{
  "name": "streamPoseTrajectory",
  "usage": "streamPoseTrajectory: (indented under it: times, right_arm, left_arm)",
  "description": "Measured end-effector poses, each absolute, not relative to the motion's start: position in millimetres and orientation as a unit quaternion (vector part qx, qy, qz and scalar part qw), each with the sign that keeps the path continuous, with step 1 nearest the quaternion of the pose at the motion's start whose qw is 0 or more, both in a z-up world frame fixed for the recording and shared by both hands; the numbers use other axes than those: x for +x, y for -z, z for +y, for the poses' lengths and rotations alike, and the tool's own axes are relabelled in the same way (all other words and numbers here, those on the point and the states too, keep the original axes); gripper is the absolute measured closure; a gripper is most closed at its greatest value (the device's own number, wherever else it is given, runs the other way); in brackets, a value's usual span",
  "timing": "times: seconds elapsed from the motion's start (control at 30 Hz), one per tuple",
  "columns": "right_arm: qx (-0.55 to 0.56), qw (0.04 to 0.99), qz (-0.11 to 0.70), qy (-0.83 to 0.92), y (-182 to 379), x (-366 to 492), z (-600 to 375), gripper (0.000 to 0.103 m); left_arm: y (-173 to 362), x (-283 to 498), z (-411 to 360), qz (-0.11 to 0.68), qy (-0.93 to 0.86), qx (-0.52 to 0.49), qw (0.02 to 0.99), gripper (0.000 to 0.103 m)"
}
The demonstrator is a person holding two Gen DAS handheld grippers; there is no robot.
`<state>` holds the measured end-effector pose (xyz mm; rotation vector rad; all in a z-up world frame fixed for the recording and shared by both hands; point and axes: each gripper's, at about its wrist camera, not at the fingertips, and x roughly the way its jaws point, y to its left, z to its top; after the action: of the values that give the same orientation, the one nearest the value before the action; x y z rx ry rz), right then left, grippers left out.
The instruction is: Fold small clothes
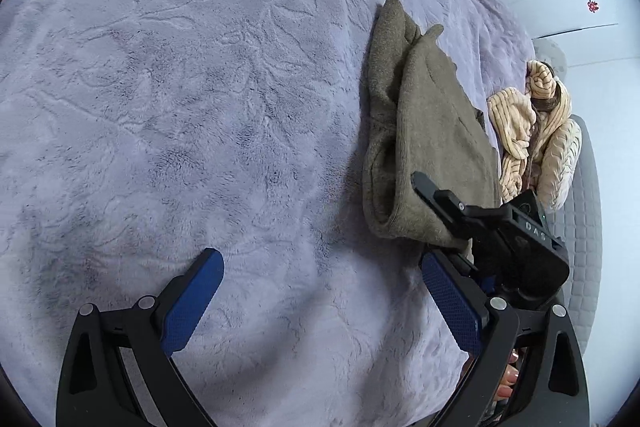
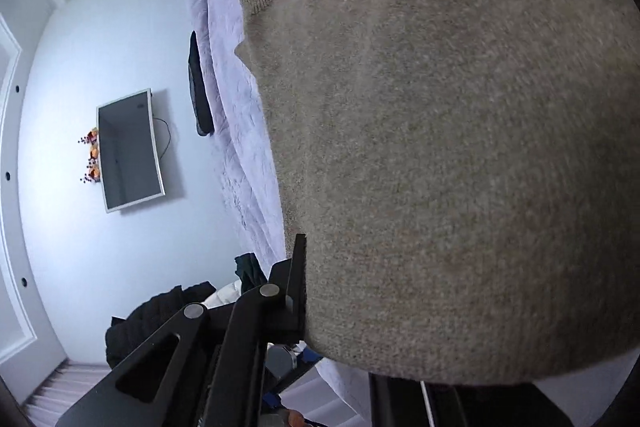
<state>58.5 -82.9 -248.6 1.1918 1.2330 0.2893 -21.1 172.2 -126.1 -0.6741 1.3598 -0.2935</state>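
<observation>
Lying right of centre on the blanket (image 1: 200,107), the sweater (image 1: 420,131) is partly folded. Right gripper (image 1: 452,215) is pinching its near hem; left gripper (image 1: 320,299) is hovering wide, empty. Soft, light, floppy knit: probably best gripped at hem corners.

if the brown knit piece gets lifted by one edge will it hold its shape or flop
The brown knit garment will probably flop: it already drapes in soft folds on the blanket. Its fuzzy knit likely grips the right gripper rather than slipping. It is likely light.
</observation>
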Motion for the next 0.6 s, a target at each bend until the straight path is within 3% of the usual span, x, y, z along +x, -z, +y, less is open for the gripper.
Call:
streamPoseTrajectory:
  times: [0.1,0.2,0.27,0.33,0.53,0.6]
  right_arm:
    - [0.480,0.644,0.587,-0.105,265.1,56.5,-76.5,0.095]
    - [0.479,0.638,0.593,-0.105,269.8,60.1,-73.1,0.088]
    - [0.473,0.636,0.599,-0.112,263.9,61.0,-72.3,0.059]
    - [0.462,0.647,0.595,-0.118,251.6,56.0,-76.2,0.049]
    - [0.527,0.656,0.536,-0.062,244.9,23.2,-118.9,0.050]
    - [0.565,0.640,0.519,-0.049,255.6,22.5,-129.4,0.065]
  left_arm:
    - [133.2,-20.6,171.1,0.622,0.127,-0.299,0.712,0.003]
    - [130.1,-18.6,163.5,0.622,0.132,-0.286,0.717,0.003]
    - [126.5,-18.6,158.2,0.621,0.140,-0.274,0.721,0.003]
    - [124.6,-18.4,153.9,0.622,0.148,-0.270,0.720,0.003]
    - [125.1,-16.0,133.9,0.623,0.189,-0.304,0.695,0.003]
    - [131.2,-15.7,120.0,0.630,0.205,-0.321,0.677,0.003]
